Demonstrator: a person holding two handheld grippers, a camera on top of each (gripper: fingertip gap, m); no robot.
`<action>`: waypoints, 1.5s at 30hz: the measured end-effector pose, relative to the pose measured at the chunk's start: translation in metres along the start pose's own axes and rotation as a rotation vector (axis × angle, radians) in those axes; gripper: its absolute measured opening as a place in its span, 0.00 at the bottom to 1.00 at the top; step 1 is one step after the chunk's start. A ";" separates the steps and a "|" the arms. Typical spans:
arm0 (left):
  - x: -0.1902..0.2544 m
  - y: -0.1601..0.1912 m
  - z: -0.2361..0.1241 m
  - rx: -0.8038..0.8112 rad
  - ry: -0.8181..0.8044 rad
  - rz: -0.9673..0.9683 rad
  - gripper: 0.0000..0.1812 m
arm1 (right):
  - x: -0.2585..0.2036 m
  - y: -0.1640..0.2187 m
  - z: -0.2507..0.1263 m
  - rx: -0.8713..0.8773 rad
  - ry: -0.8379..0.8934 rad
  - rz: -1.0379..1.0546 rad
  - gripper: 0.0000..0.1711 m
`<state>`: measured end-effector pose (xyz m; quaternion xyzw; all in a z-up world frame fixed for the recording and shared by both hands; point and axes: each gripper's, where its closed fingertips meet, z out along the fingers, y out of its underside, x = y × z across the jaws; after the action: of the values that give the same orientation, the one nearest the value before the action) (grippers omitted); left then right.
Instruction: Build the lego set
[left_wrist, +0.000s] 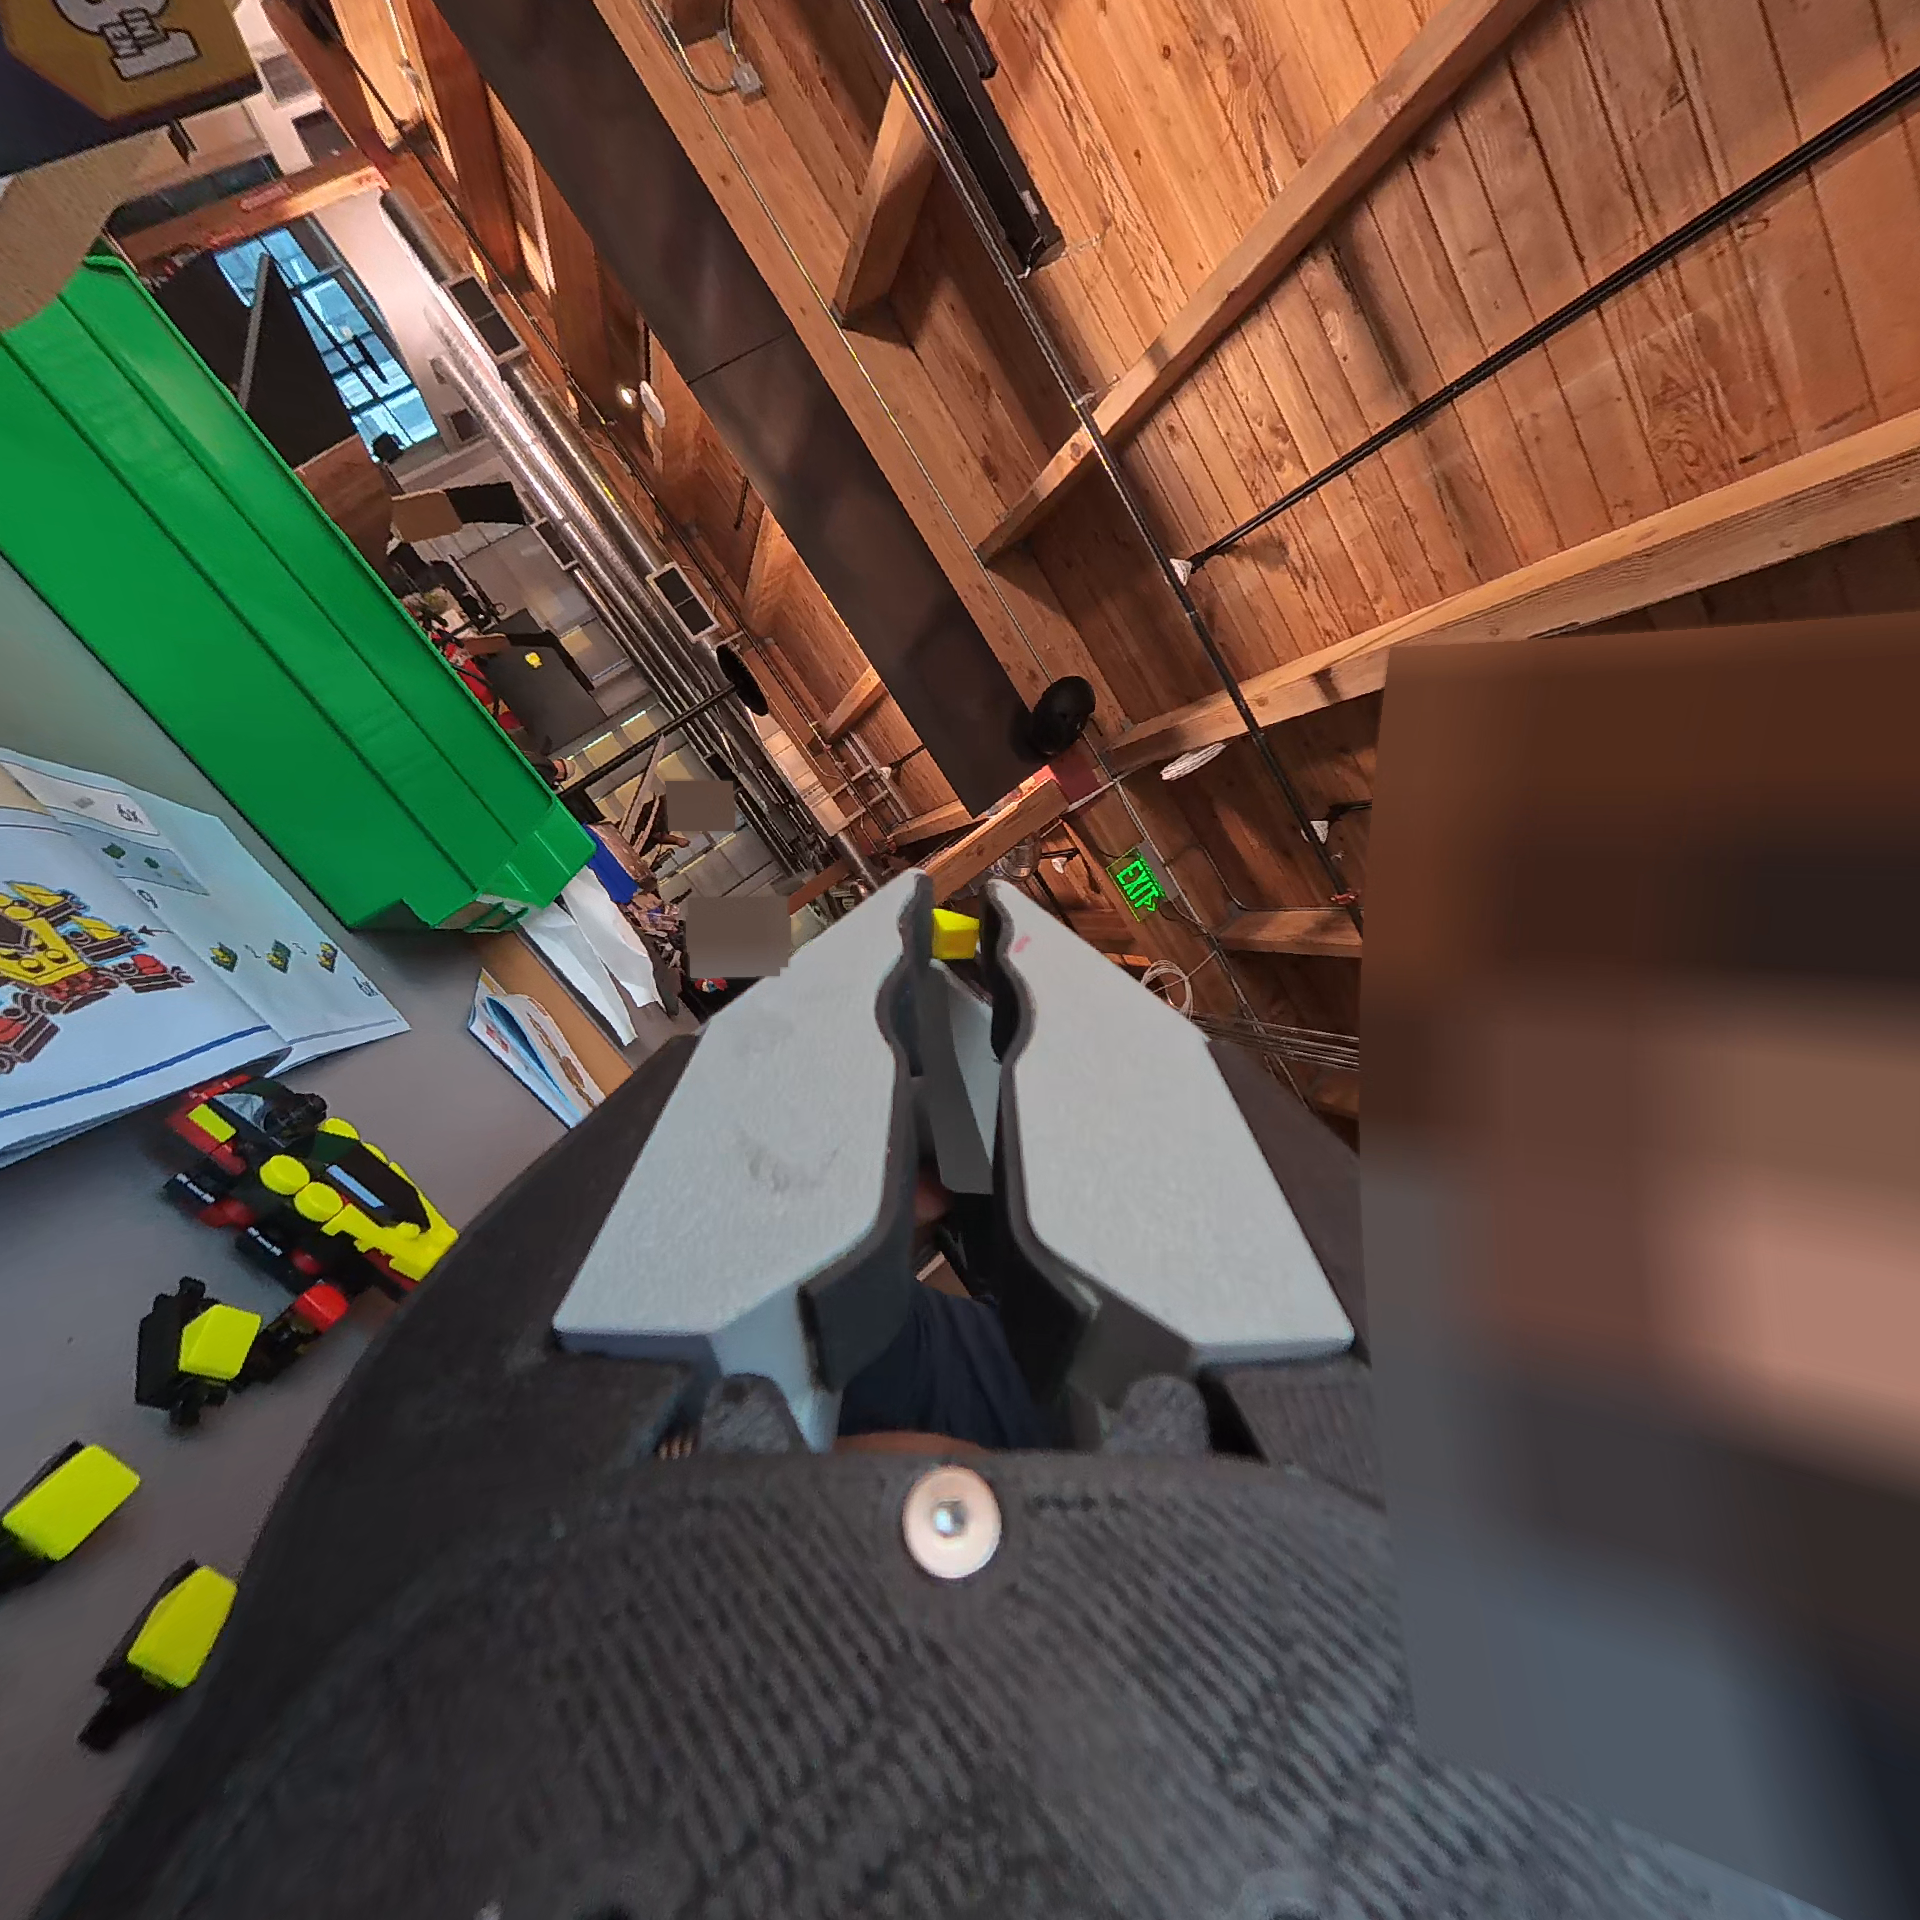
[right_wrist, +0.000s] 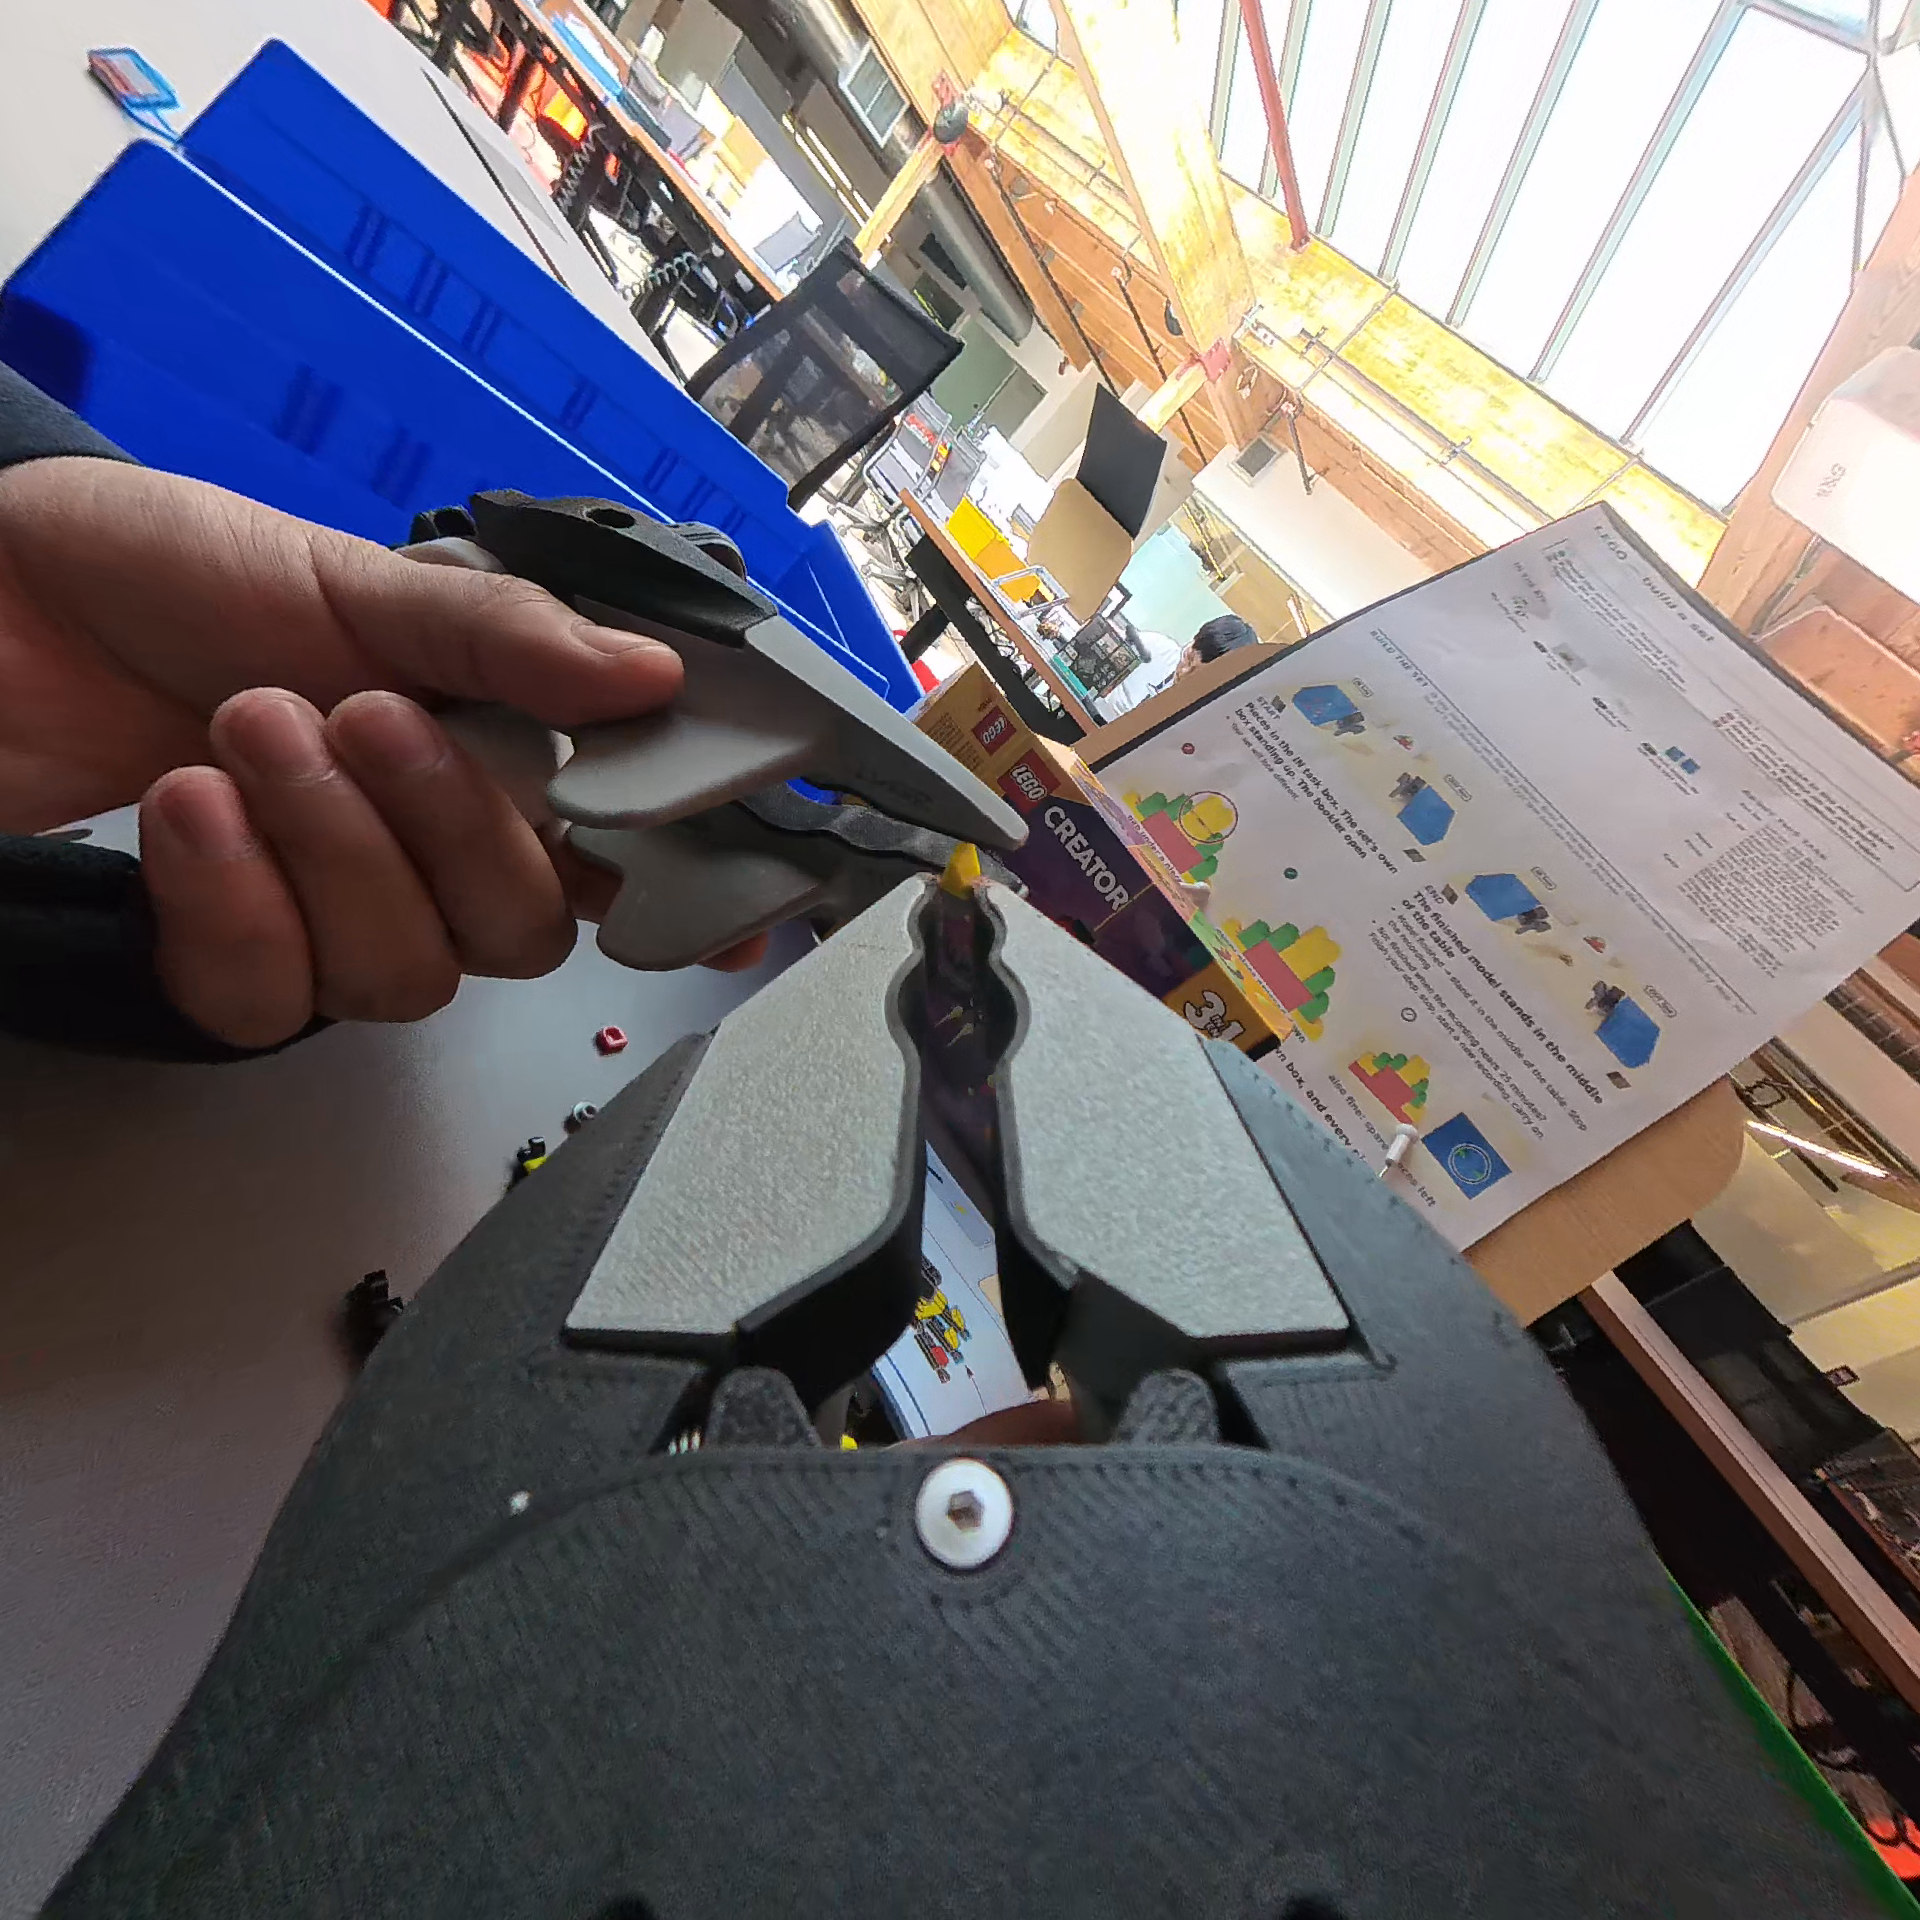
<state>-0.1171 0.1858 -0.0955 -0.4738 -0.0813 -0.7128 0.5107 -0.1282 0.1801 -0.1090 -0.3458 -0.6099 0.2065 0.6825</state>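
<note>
Your left tool (left_wrist: 953, 914) is tilted up off the desk (left_wrist: 94, 1247), pinching a small yellow brick (left_wrist: 954, 932) at its tips; your right tool (right_wrist: 961, 896), tips nearly pressed together, meets the same brick, your hand (right_wrist: 312, 748) wrapped around the left tool's body

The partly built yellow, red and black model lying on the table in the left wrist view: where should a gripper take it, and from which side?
Judging from the left wrist view, grip the partly built model across its narrow width at mid-body, coming from above. It lies flat and long on the grey table, so its two long sides look the easiest to reach; the pointed yellow end offers less flat face.
</note>
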 end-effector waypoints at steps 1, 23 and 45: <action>0.000 0.000 0.000 0.001 0.001 0.000 0.03 | 0.000 0.000 0.000 0.002 -0.002 0.006 0.01; -0.007 0.002 0.000 -0.045 -0.057 0.064 0.04 | -0.001 0.005 -0.002 -0.018 -0.029 0.001 0.00; -0.045 0.005 -0.018 -0.228 -0.290 0.186 0.09 | 0.001 0.044 0.005 -0.221 0.069 -0.606 0.01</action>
<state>-0.1229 0.2020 -0.1411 -0.6317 -0.0285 -0.5914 0.5004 -0.1266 0.2115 -0.1398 -0.2272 -0.6804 -0.0854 0.6915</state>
